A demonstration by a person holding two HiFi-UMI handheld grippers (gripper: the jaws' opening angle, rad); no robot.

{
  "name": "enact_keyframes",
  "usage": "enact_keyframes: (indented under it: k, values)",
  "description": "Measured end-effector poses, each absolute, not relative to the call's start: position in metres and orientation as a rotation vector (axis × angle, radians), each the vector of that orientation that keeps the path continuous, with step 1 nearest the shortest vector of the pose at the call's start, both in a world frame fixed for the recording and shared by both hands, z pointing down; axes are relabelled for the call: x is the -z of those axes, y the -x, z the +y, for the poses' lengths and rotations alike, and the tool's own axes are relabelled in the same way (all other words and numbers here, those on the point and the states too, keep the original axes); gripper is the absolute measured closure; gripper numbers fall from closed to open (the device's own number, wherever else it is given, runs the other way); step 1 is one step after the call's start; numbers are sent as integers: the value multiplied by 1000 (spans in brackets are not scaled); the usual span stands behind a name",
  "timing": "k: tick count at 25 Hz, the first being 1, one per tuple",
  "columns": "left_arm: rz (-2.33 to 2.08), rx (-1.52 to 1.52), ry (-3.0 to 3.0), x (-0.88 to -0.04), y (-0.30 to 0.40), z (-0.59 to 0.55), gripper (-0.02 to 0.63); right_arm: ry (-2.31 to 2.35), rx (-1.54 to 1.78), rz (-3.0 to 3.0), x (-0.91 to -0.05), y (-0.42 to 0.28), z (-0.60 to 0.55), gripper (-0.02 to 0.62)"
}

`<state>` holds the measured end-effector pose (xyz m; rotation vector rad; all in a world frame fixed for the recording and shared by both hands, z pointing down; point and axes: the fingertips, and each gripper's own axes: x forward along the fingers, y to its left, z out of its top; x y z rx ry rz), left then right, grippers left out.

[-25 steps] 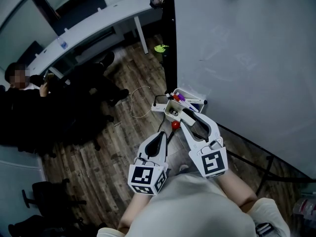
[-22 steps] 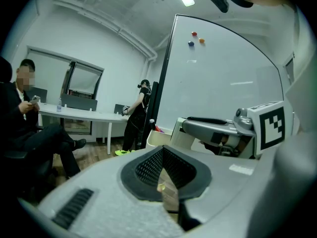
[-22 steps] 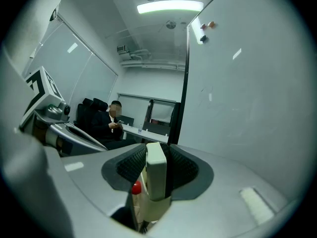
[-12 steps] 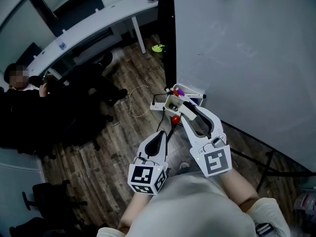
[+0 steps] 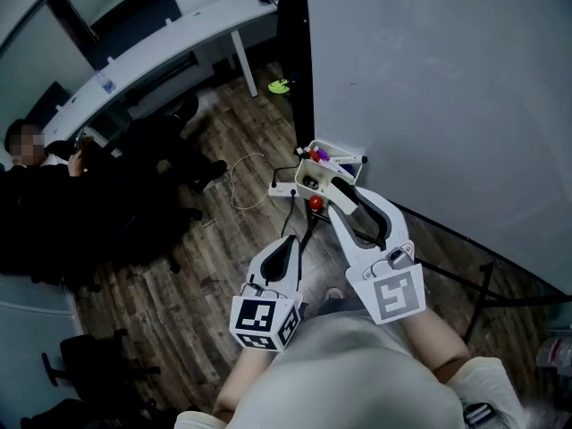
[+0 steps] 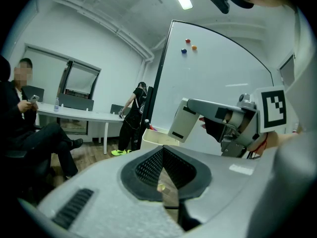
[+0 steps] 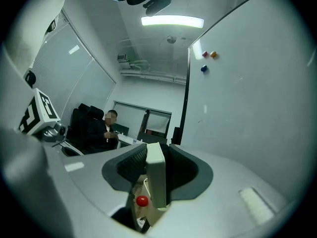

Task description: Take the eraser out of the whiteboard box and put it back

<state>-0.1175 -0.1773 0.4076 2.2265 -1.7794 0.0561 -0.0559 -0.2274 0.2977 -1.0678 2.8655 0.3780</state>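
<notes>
we are holding the eraser (image 7: pixel 155 175) upright, clenched between the pads of the right gripper (image 5: pixel 315 184), out of the box (image 5: pixel 351 158) and just beside its near rim, not touching it. the box is hanging on the lower edge of the whiteboard (image 5: pixel 429 88), with markers lying in it. the left gripper (image 6: pixel 162 157) is hovering lower and nearer to us, its jaws pressed together on nothing. a seated person (image 5: pixel 40 195) is facing a long desk (image 5: pixel 152 47) well apart.
</notes>
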Motion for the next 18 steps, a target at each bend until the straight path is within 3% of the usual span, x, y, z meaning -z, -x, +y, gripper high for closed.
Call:
enact_keyframes:
  k: [18]
  values:
    - [-1682, -78, -2309, -409, 103, -129, 600, 1199, -363, 2811, -298, 34, -167, 454]
